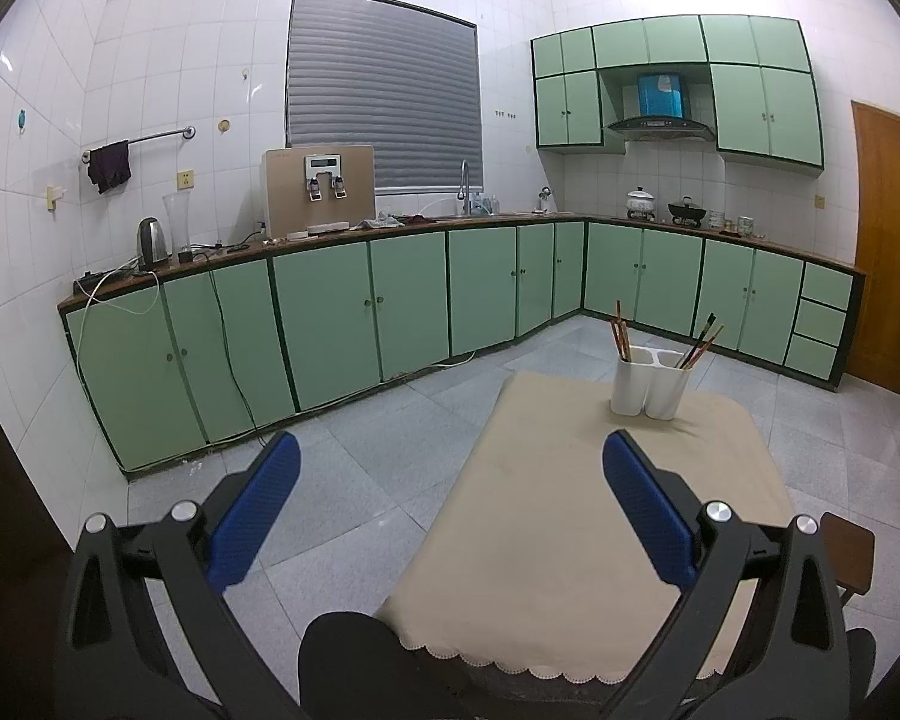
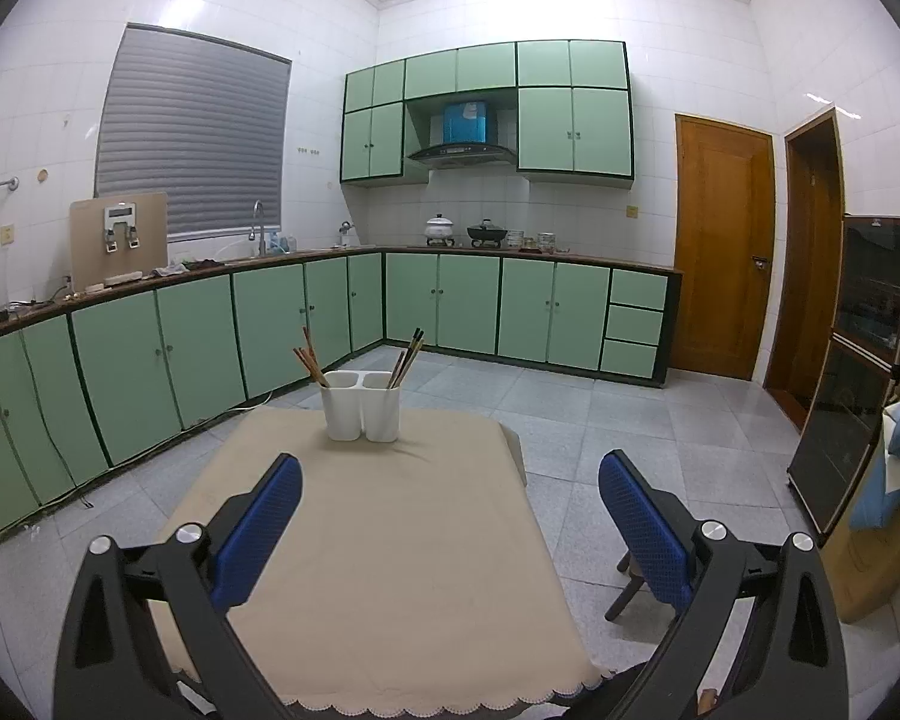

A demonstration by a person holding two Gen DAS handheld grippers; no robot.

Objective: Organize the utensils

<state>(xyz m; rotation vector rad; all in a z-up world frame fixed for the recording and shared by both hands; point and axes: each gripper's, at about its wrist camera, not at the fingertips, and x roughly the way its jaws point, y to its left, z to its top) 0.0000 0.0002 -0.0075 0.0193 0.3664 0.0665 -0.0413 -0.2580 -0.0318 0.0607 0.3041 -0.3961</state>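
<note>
Utensil holder (image 2: 363, 405), the white two-compartment landmark, is standing upright on the beige-clothed table (image 2: 390, 540), toward its far end. Reddish-brown chopsticks (image 2: 311, 357) are leaning in the holder's left compartment; darker chopsticks (image 2: 407, 357) are leaning in its right compartment. Left gripper (image 1: 450, 468) is hovering near the table edge opposite the holder, jaws spread wide and gripping nothing. Right gripper (image 2: 450, 480) is hovering on the same near side, well apart from the holder, jaws likewise spread wide and empty.
</note>
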